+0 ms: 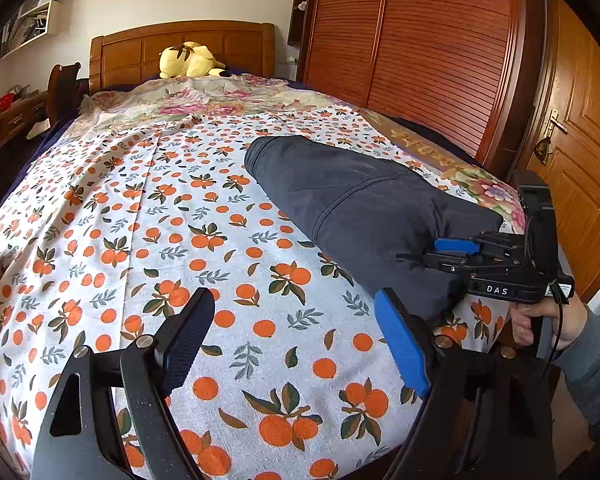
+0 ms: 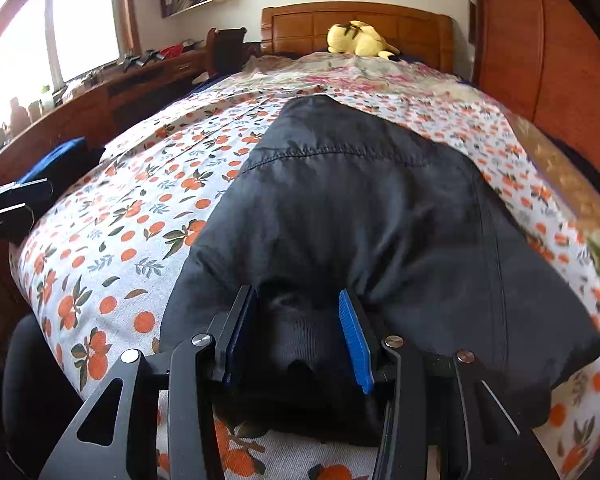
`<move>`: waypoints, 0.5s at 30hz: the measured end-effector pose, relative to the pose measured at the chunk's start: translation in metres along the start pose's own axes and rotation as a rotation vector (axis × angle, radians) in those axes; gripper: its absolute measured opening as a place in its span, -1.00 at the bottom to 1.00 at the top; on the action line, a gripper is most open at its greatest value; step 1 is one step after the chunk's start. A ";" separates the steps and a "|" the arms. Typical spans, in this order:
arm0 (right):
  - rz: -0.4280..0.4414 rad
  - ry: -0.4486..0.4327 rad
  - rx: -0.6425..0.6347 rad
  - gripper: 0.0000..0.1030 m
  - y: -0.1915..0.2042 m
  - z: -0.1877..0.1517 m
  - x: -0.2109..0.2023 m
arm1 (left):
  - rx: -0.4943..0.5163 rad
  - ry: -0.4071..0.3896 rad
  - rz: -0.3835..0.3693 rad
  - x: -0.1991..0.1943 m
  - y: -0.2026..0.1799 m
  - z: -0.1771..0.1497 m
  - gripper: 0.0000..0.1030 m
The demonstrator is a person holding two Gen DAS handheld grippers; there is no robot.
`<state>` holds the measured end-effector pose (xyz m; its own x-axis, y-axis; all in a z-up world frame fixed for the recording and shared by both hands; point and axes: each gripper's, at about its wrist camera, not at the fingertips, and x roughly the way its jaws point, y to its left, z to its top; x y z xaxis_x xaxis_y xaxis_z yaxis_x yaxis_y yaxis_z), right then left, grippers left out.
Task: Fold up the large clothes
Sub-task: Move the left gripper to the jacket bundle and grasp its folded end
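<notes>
A dark navy garment lies folded into a long band on the orange-print bed sheet, toward the bed's right side. My left gripper hovers open over bare sheet to the left of the garment's near end, nothing between its fingers. A hand holds my right gripper at that near end. In the right wrist view the garment fills the middle. There my right gripper has its jaws apart, with a bunched fold of the dark cloth lying loosely between them. The blue pad stands off the cloth.
A yellow plush toy rests by the wooden headboard. A slatted wardrobe and a door run along the bed's right side. A cluttered desk stands under the window on the left. A floral quilt covers the bed's far end.
</notes>
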<state>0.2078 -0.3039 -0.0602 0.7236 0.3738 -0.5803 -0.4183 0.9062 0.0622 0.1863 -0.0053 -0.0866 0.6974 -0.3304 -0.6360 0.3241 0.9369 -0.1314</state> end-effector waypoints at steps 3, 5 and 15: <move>-0.015 -0.001 0.001 -0.15 0.002 0.005 -0.001 | -0.003 -0.009 -0.010 0.000 -0.001 0.001 0.60; -0.015 -0.007 0.012 -0.14 0.002 0.006 -0.008 | -0.007 -0.018 -0.017 -0.001 -0.001 0.003 0.60; -0.186 -0.071 0.030 -0.03 -0.046 0.005 -0.063 | -0.047 -0.028 -0.004 0.015 -0.004 0.010 0.60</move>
<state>0.1844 -0.3681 -0.0225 0.8242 0.2118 -0.5252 -0.2585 0.9659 -0.0161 0.2015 -0.0147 -0.0878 0.7141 -0.3363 -0.6140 0.2967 0.9398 -0.1697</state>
